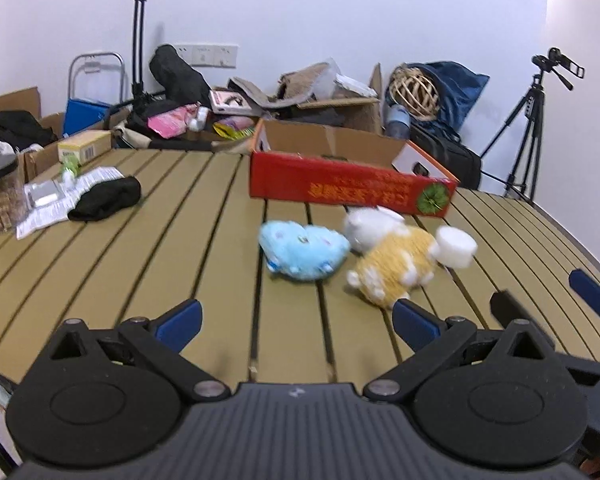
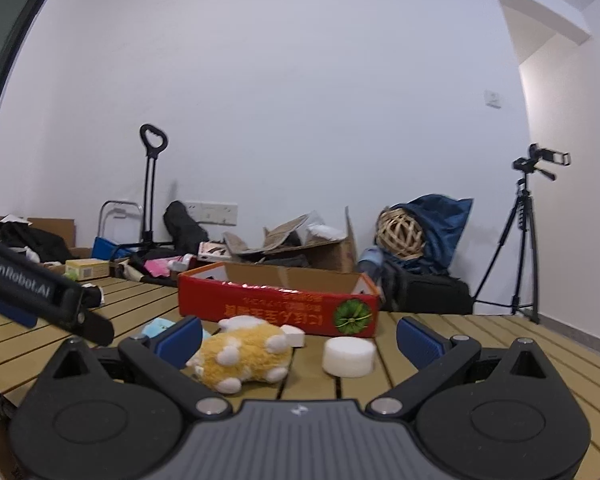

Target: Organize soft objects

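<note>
We hold both grippers low over the slatted table [image 1: 140,264], w/ the red box [image 1: 340,188] as our landmark. Left gripper [image 1: 296,322] – jaws wide apart, nothing between them. Right gripper [image 2: 298,340] – jaws apart too, empty, aimed at the toys. In front of the red box, close together: blue plush [image 1: 304,250], white plush [image 1: 370,226] nearest the box, yellow plush [image 2: 244,358], and a white foam cylinder [image 2: 349,356] just beside the yellow one. Well left of the box lies a black cloth [image 1: 106,199] on some papers [image 1: 44,208]. A tripod [image 2: 524,240] stands to the right, beyond the box.
</note>
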Available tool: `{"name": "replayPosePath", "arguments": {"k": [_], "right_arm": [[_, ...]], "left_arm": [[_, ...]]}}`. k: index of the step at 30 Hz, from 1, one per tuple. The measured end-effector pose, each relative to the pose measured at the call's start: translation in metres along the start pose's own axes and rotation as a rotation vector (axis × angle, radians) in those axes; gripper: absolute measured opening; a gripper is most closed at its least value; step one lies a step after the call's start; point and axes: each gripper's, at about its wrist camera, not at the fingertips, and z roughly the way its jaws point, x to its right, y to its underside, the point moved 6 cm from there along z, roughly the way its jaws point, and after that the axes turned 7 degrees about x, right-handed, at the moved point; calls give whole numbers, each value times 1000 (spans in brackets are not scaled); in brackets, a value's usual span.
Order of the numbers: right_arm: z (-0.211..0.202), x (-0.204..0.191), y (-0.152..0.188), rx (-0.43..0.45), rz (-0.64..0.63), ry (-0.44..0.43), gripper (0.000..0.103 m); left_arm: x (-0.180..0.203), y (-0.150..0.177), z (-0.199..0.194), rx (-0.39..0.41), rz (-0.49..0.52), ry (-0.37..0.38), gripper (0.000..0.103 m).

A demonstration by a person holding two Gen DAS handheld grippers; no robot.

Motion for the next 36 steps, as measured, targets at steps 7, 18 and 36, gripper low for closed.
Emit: {"name": "replayPosePath", "arguments": {"k": [7,18,36], "right_arm": [[39,-14,7,-66,-21,-60,103],[101,-31,20,-286,-85,-109,103],[170,-58,38,-500,-192,-226,103]], "left_arm": [[-21,-10,21,25,-19,-65,103],[-53,-8,51,17,-37,-124,103],[-79,-8,66,-19,-92,-120,103]]}}
